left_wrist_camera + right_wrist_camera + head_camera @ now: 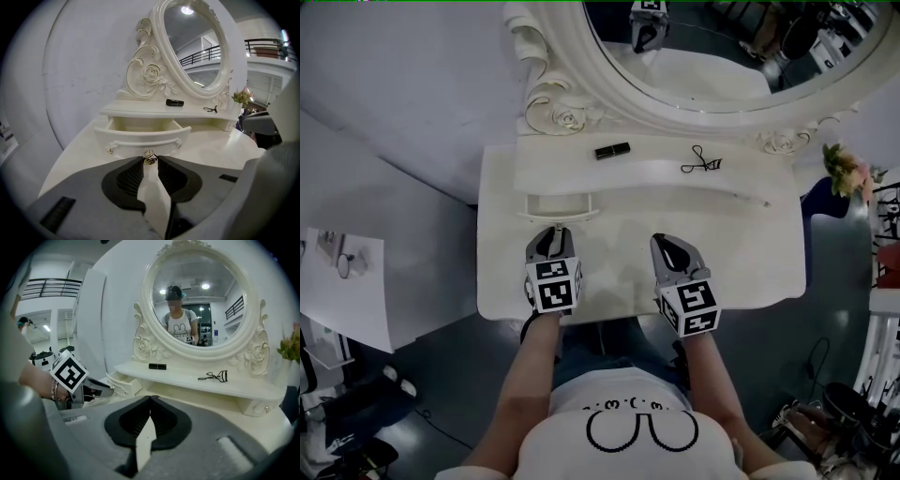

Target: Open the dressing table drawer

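Note:
The white dressing table (741,253) has a small drawer (558,204) at the left under its shelf, pulled out so its empty inside shows (140,125). My left gripper (555,232) is at the drawer front, and in the left gripper view its tips (150,161) pinch the small metal knob (150,157) in the middle of the front. My right gripper (667,246) hovers over the tabletop to the right of the drawer, its jaws shut with nothing between them (150,399). The right gripper view shows the left gripper (101,391) at the drawer (123,384).
A black tube (612,150) and an eyelash curler (701,164) lie on the shelf above the drawer. The oval mirror (722,56) with carved frame rises behind. Flowers (848,171) stand at the right end. Paper sheets (347,281) lie on the floor at left.

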The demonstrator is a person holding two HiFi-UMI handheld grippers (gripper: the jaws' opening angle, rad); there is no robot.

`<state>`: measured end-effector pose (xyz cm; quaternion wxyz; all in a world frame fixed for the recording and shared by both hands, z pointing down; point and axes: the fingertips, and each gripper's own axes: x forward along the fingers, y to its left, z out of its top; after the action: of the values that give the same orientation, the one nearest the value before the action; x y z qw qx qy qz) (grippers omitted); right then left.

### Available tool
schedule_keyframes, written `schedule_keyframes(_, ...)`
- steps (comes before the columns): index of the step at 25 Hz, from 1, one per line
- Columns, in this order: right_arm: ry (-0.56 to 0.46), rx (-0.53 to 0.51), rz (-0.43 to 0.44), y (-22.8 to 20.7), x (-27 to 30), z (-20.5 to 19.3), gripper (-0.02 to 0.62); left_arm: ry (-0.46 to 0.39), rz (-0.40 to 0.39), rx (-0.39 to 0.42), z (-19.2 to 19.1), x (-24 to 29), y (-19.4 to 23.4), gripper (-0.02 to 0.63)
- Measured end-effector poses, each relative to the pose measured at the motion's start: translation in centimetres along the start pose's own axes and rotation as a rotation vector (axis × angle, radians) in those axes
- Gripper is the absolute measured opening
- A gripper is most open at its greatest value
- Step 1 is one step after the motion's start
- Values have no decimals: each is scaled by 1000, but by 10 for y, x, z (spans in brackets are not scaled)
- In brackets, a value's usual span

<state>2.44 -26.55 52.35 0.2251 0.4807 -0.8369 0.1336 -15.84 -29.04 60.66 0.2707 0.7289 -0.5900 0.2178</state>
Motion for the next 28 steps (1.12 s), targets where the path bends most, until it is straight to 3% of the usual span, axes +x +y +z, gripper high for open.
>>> schedule_keyframes(10,-16,-6,-2,3,-7,3,-2,-32,-11,-33,-3,-8,-1,104)
schedule_keyframes(15,-33,-8,-20,2,-11,11,-2,-64,-30,-31,2,-21,-2,196)
schedule_keyframes(21,-68,-5,-41,15,-20,20,-2,-73,-70,3,1,-44,4,201)
schedule_keyframes(28,-164,-1,-117,43,-51,46,-2,-189,-95,16,17,-91,27,201)
